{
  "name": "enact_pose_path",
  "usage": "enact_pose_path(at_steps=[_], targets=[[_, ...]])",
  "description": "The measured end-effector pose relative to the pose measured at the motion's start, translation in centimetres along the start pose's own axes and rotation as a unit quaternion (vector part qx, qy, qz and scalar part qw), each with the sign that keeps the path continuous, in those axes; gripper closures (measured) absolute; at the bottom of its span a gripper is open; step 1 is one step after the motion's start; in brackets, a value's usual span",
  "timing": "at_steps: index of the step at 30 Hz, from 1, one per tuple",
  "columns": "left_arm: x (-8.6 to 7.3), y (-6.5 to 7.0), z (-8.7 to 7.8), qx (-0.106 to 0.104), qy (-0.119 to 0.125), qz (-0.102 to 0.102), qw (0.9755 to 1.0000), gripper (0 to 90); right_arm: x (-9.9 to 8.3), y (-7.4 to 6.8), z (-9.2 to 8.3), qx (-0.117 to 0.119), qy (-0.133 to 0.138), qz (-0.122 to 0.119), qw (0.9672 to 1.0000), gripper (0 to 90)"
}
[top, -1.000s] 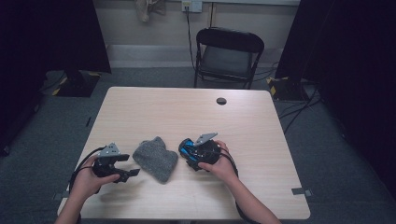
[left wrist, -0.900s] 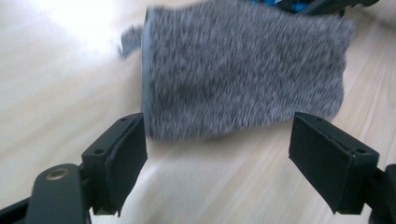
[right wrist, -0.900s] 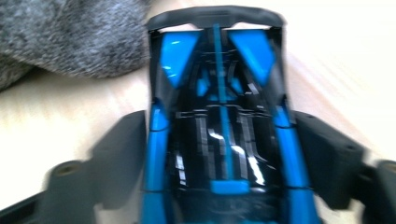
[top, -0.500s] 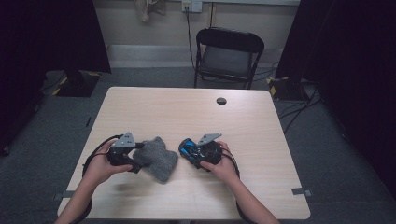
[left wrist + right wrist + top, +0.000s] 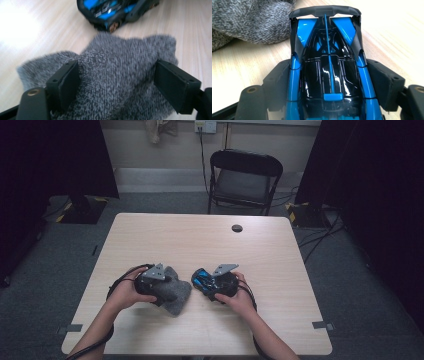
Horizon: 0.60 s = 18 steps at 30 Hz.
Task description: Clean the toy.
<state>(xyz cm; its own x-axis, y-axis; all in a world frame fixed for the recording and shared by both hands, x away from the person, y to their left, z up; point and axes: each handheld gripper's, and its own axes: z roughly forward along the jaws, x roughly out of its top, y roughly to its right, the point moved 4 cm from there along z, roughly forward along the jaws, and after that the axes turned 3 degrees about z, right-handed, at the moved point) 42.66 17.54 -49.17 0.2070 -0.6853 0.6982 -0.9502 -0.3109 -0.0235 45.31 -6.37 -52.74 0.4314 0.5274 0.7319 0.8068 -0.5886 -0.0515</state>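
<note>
Your left gripper (image 5: 120, 87) straddles the grey knitted cloth (image 5: 117, 75) on the tabletop (image 5: 210, 240), its jaws just closing on it but not yet pinching, while your right gripper (image 5: 329, 82) is clamped on the blue toy car (image 5: 329, 67) just beside the cloth.

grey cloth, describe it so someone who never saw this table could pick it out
On the light wooden table, look at the near edge between the person's two hands. The grey speckled knitted cloth lies crumpled under the left tool, beside a glossy blue and black toy car. It is the one soft, fuzzy thing there.
</note>
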Motion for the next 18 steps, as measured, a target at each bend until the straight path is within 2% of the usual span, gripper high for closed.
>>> enact_pose_path(at_steps=[2,4,8,9,12,13,14,15,18], targets=[[-0.8,0.1,0.5,-0.006,-0.018,-0.014,0.9997,21.1,0.0,0.0,0.0,-0.001,0.000,0.001,1.0000,25.6],[-1.2,0.1,0.9,-0.001,-0.029,-0.016,0.9994,23.7,0.0,0.0,0.0,-0.001,0.001,0.001,1.0000,25.6],[-1.4,0.2,1.2,0.010,-0.029,-0.018,0.9994,30.9,0.0,0.0,0.0,-0.001,0.002,0.001,1.0000,25.5],[-1.4,0.1,1.2,0.026,-0.027,-0.023,0.9990,35.5,0.0,0.0,0.0,-0.002,0.004,0.002,1.0000,25.5],[-1.5,-0.1,1.0,0.050,-0.027,-0.034,0.9978,48.3,-0.1,-0.1,0.0,-0.003,0.005,0.003,1.0000,25.5],[-1.5,-0.1,0.9,0.057,-0.027,-0.040,0.9972,52.5,-0.1,-0.1,0.0,-0.003,0.005,0.003,1.0000,25.5],[-1.5,-0.2,0.9,0.068,-0.024,-0.054,0.9959,56.4,-0.1,-0.1,0.0,-0.003,0.005,0.003,1.0000,25.5],[-1.6,-0.4,0.8,0.081,-0.027,-0.070,0.9939,59.3,-0.1,-0.1,0.0,-0.003,0.005,0.003,1.0000,25.5],[-1.9,-0.9,0.3,0.112,-0.030,-0.097,0.9885,65.7,-0.1,-0.1,0.0,-0.004,0.005,0.004,1.0000,25.5]])
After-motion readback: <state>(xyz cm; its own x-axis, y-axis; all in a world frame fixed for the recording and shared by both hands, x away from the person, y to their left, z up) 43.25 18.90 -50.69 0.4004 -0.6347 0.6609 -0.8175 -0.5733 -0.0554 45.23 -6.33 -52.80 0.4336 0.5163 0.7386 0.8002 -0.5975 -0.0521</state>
